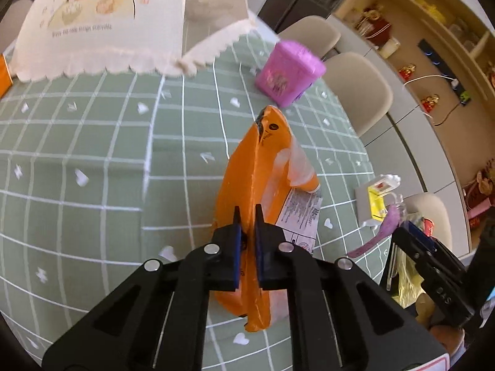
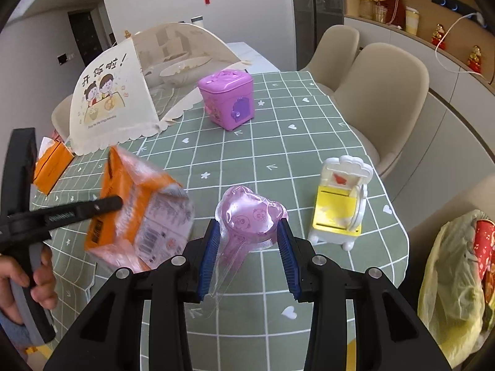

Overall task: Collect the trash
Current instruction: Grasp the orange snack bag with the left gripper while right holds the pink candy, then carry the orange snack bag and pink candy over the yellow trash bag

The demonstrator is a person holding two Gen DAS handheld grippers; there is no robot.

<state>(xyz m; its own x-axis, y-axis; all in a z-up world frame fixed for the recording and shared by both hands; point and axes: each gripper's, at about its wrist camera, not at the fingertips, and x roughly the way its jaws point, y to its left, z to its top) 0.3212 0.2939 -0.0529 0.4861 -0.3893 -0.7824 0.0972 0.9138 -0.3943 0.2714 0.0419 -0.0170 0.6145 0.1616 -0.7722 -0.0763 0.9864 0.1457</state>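
Note:
My left gripper is shut on an orange plastic wrapper and holds it above the green checked tablecloth. The same wrapper shows lifted at the left of the right wrist view, with the left gripper clamped on it. My right gripper holds a clear purple plastic blister pack between its blue pads. A yellow trash bag with red packaging inside hangs off the table's right edge. It also shows in the left wrist view.
A purple toy box stands mid-table. A yellow and white toy stands near the right edge. A mesh food cover stands at the far left, with an orange tissue box beside it. Beige chairs line the right side.

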